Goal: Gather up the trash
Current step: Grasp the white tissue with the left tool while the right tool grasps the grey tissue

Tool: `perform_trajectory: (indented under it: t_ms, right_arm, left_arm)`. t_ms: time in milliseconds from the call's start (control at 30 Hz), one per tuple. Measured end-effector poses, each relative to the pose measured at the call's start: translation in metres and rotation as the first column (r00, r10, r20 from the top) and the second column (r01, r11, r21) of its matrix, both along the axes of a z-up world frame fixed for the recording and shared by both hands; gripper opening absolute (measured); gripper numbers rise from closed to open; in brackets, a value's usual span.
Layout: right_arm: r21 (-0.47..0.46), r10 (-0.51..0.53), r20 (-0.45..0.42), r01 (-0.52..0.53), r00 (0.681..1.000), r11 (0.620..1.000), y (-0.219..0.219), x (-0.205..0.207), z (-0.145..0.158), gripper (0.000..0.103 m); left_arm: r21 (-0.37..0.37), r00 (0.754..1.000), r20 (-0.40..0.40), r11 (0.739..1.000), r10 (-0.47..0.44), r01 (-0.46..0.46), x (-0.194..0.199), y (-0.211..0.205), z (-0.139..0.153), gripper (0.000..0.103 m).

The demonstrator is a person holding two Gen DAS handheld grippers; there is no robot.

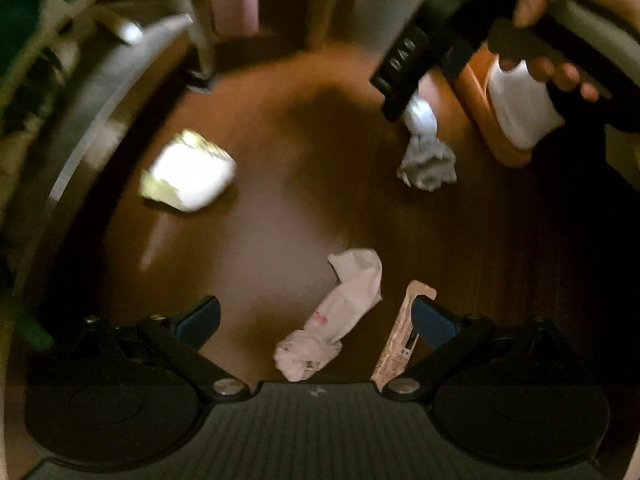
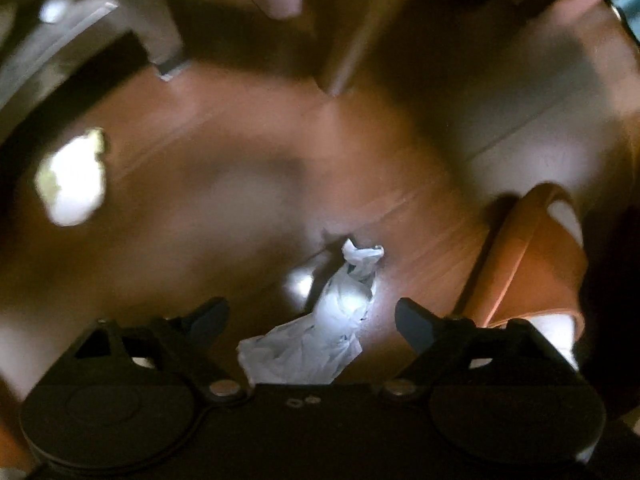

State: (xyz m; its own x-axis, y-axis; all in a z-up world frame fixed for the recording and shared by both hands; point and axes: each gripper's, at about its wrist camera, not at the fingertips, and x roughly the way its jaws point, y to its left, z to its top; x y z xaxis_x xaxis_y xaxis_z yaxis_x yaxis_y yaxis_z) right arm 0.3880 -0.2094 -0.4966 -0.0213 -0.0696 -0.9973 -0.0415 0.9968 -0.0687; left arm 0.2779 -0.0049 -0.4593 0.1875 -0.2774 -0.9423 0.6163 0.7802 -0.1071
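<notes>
Trash lies scattered on a brown wooden floor. My left gripper (image 1: 316, 316) points down, open, with a crumpled white wrapper with red print (image 1: 336, 320) between its spread fingers, untouched. A flat printed paper strip (image 1: 400, 340) lies against the right finger. My right gripper (image 2: 312, 312) is open over a crumpled white tissue (image 2: 332, 320), which also shows as a grey-white tissue (image 1: 426, 156) in the left wrist view, under the right gripper's black body (image 1: 404, 68). A hand (image 1: 560, 20) holds that gripper. No pad presses on anything.
An orange bin with a white liner (image 1: 516, 108) stands at the right, and the same bin (image 2: 532, 260) shows right of my right gripper. A crumpled white-and-yellow packet (image 1: 188, 176) lies to the left. Furniture legs (image 1: 200, 52) and a curved grey edge (image 1: 80, 120) bound the far and left sides.
</notes>
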Motion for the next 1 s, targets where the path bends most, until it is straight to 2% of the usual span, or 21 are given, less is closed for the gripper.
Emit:
perform_trajectory:
  t_ms: [67, 167, 333, 400, 467, 533, 567, 633, 800, 900, 1000]
  right_arm:
    - [-0.011, -0.011, -0.019, 0.011, 1.000, 1.000, -0.001, 0.000, -0.013, 0.084]
    - [-0.031, -0.021, -0.042, 0.020, 0.999, 0.999, -0.005, -0.001, -0.026, 0.081]
    - [-0.024, -0.050, -0.074, 0.049, 0.996, 0.999, -0.007, -0.004, -0.039, 0.070]
    - [-0.019, -0.048, -0.080, 0.046, 0.996, 0.999, -0.005, -0.005, -0.042, 0.065]
    - [-0.015, -0.044, -0.086, 0.043, 0.995, 0.999, -0.004, -0.006, -0.045, 0.059]
    - [-0.013, -0.040, -0.088, 0.039, 0.995, 0.999, -0.002, -0.006, -0.046, 0.052]
    - [-0.010, -0.037, -0.087, 0.037, 0.995, 0.999, -0.002, -0.006, -0.047, 0.050]
    - [0.005, -0.029, -0.087, 0.029, 0.996, 1.000, 0.001, -0.007, -0.046, 0.038]
    - [0.014, 0.040, -0.096, -0.039, 0.995, 0.999, 0.015, -0.009, -0.045, 0.033]
    - [0.026, 0.085, -0.093, -0.083, 0.992, 0.996, 0.026, -0.010, -0.038, 0.032]
    - [0.019, 0.146, -0.091, -0.145, 0.985, 0.989, 0.043, -0.011, -0.024, 0.031]
  left_arm:
    - [0.005, 1.000, -0.027, 1.000, -0.011, 0.011, -0.001, -0.004, -0.015, 0.102]
    - [0.022, 0.998, -0.040, 0.999, -0.043, 0.044, -0.004, -0.009, -0.030, 0.095]
    - [0.050, 0.997, -0.069, 0.998, -0.045, 0.048, 0.001, -0.010, -0.048, 0.069]
    - [0.052, 0.996, -0.075, 0.997, -0.046, 0.050, 0.002, -0.011, -0.054, 0.064]
    - [0.055, 0.995, -0.081, 0.997, -0.053, 0.057, 0.002, -0.013, -0.058, 0.062]
    - [0.055, 0.994, -0.089, 0.997, -0.057, 0.062, 0.002, -0.015, -0.061, 0.049]
    - [0.055, 0.994, -0.095, 0.997, -0.055, 0.060, 0.003, -0.016, -0.062, 0.045]
    - [0.057, 0.994, -0.101, 0.997, -0.042, 0.048, 0.005, -0.016, -0.064, 0.036]
    - [0.048, 0.994, -0.107, 0.998, -0.021, 0.026, 0.007, -0.018, -0.066, 0.020]
    - [0.037, 0.993, -0.114, 0.999, 0.018, -0.014, 0.010, -0.015, -0.064, 0.015]
    - [0.024, 0.993, -0.110, 0.999, 0.050, -0.047, 0.014, -0.010, -0.056, 0.014]
